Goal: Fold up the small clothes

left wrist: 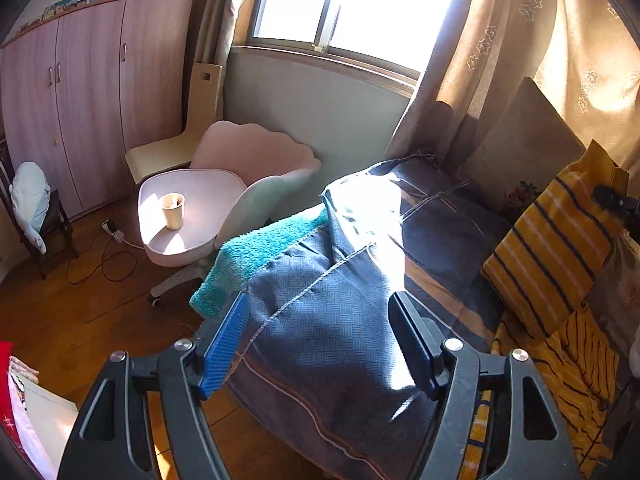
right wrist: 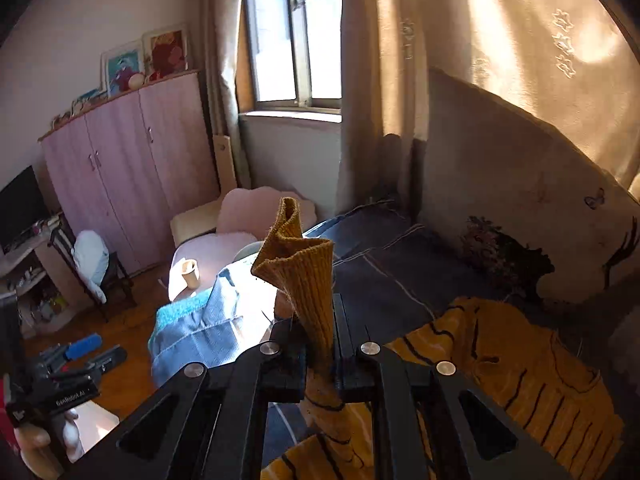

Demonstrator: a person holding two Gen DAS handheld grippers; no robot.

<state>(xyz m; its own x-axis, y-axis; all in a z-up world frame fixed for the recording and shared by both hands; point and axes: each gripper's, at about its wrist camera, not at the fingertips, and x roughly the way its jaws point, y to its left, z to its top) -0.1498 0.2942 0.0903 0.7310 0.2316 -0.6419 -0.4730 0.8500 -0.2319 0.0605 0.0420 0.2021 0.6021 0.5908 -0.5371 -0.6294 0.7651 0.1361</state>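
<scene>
A mustard-yellow striped knit sweater (right wrist: 532, 364) lies on the dark bed cover (right wrist: 400, 280). My right gripper (right wrist: 320, 336) is shut on its ribbed sleeve cuff (right wrist: 304, 264), which sticks up between the jaws. In the left wrist view the lifted sleeve (left wrist: 556, 240) hangs at the right, with the rest of the sweater (left wrist: 576, 368) on the bed below. My left gripper (left wrist: 320, 312) is open and empty above the blue-grey blanket (left wrist: 328, 320), well left of the sweater. The left gripper also shows in the right wrist view (right wrist: 76, 364), low at the left.
A teal towel (left wrist: 256, 256) lies at the bed's edge. A pink chair (left wrist: 208, 200) with a paper cup (left wrist: 173, 210) stands on the wooden floor. A large cushion (right wrist: 520, 200) leans against the curtain (right wrist: 500, 40). A pink wardrobe (left wrist: 88, 100) is at left.
</scene>
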